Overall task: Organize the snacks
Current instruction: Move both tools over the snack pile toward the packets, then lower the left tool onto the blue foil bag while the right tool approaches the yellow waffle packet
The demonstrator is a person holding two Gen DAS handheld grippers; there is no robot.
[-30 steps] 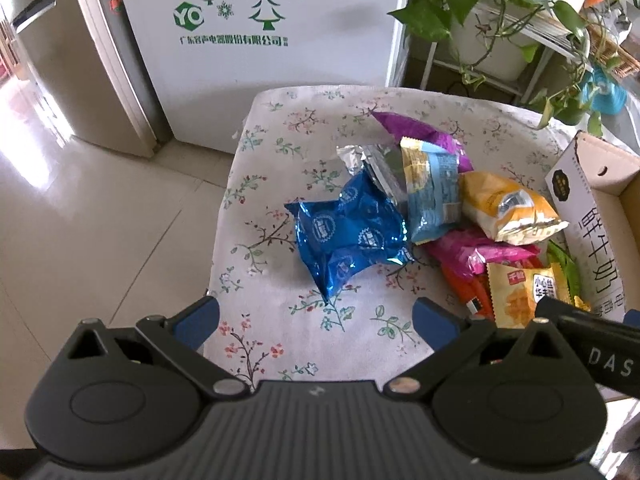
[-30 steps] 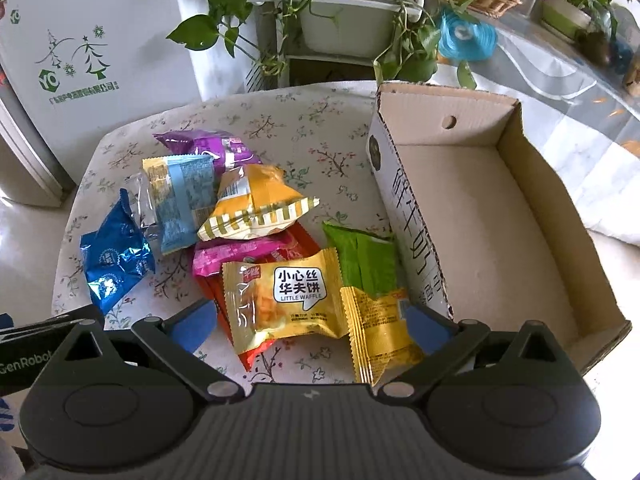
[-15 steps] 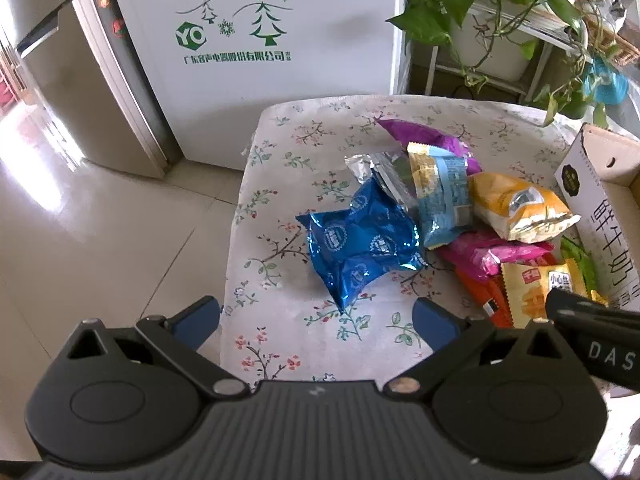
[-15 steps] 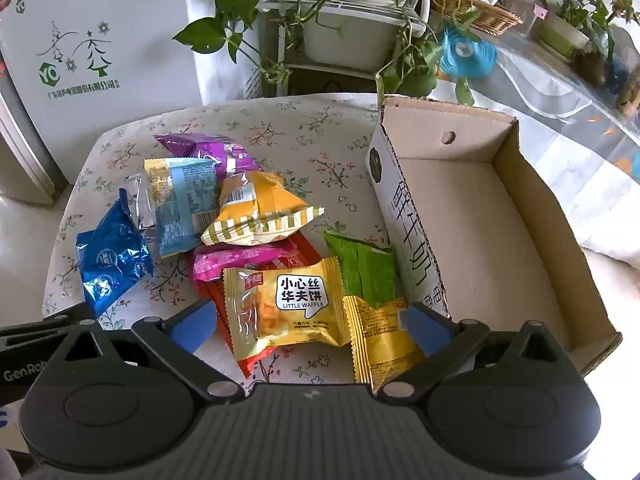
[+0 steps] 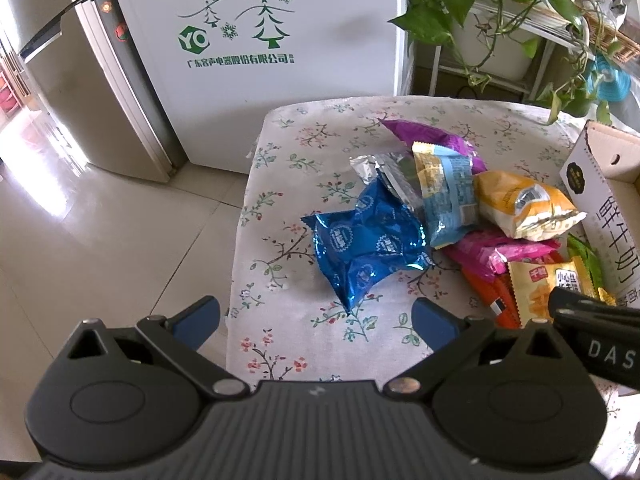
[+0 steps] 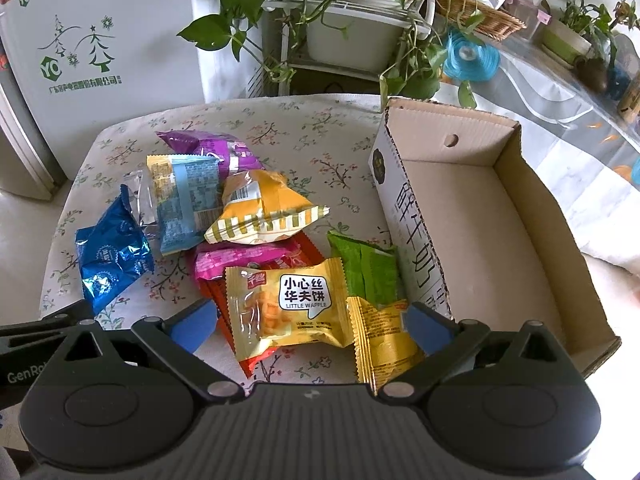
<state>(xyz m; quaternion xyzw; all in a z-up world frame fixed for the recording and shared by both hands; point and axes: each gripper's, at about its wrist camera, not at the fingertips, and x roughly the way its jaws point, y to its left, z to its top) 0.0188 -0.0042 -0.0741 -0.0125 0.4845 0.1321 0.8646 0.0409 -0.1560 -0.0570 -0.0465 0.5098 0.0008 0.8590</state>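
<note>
Several snack packets lie in a heap on a floral tablecloth (image 5: 296, 160). A blue foil packet (image 5: 368, 246) lies nearest my left gripper (image 5: 316, 318), which is open and empty above the table's near edge. My right gripper (image 6: 308, 322) is open and empty, just above a yellow waffle packet (image 6: 292, 310) and a yellow-orange packet (image 6: 380, 336). A green packet (image 6: 368, 268), a pink packet (image 6: 240, 258), a striped yellow bag (image 6: 264, 212), a light blue packet (image 6: 184, 200) and a purple packet (image 6: 212, 146) lie behind. An open cardboard box (image 6: 480, 220) stands empty at the right.
A white fridge (image 5: 256, 40) stands behind the table, with a steel fridge (image 5: 72, 80) to its left. A plant rack with trailing vines (image 6: 340, 20) stands behind the box. Tiled floor (image 5: 100, 240) lies left of the table. A glass table (image 6: 580, 92) is at far right.
Both grippers have drawn back and up a little from the table, so the snacks look smaller and farther away. Nothing on the table has moved.
</note>
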